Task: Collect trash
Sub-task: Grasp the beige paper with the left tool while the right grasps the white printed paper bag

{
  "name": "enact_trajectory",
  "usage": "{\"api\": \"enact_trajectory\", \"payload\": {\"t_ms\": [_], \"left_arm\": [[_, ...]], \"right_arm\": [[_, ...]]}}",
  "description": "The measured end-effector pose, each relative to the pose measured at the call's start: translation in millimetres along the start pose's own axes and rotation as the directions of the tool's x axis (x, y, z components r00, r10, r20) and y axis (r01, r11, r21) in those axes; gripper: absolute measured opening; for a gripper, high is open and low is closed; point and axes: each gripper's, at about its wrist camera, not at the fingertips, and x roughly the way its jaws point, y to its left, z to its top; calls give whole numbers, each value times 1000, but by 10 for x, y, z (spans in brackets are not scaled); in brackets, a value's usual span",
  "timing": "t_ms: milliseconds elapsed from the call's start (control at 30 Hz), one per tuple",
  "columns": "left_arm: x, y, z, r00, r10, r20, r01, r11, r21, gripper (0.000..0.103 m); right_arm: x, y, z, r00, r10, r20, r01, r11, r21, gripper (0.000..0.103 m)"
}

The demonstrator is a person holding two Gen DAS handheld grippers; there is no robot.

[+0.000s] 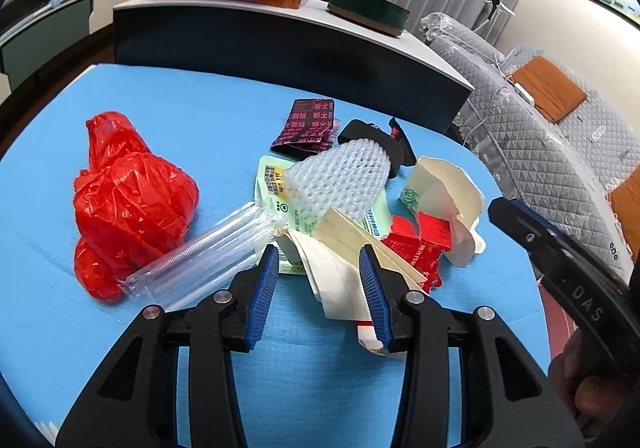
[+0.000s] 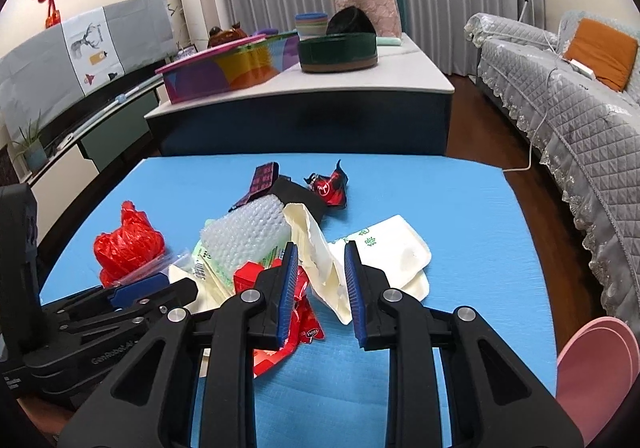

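Observation:
A trash pile lies on the blue table (image 1: 180, 120): a red plastic bag (image 1: 128, 200), clear tube packaging (image 1: 200, 256), white foam net (image 1: 340, 176), cream paper wrappers (image 1: 340, 252), red carton (image 1: 420, 244) and dark wrappers (image 1: 308, 124). My left gripper (image 1: 319, 280) is open, its jaws either side of a cream wrapper. My right gripper (image 2: 320, 280) is open around a cream paper wrapper (image 2: 320, 260), with a red wrapper (image 2: 296, 312) under its left finger. The right gripper's body also shows in the left wrist view (image 1: 568, 268).
A pink bin rim (image 2: 596, 360) is at the table's right front. A low cabinet (image 2: 304, 116) with coloured boxes stands behind the table. A grey quilted sofa (image 2: 560, 104) is on the right. The left gripper body (image 2: 80, 328) sits close to the left.

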Motion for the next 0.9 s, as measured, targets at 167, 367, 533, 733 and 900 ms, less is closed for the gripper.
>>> {"api": "enact_trajectory", "payload": {"t_ms": [167,367,533,733,900], "left_arm": [[52,32,14,1000,-19,-18,19,1000,-21,34],[78,-16,32,999,-40,-24,39,999,-9,21],[23,-109,62,999,-46,4,45,999,26,12],[-104,-221,121,997,-49,61,45,996,71,4],[-194,-284,139,995,-46,91,38,995,94,2]], "right_arm": [[97,32,9,1000,1,-19,-1,1000,-7,25],[164,46,16,999,9,-43,-9,1000,-15,13],[106,38,20,999,3,-34,-4,1000,-24,3],[-66,-24,38,1000,-11,0,11,1000,-24,2],[-253,-84,43,999,-24,31,25,999,-22,2]]}}
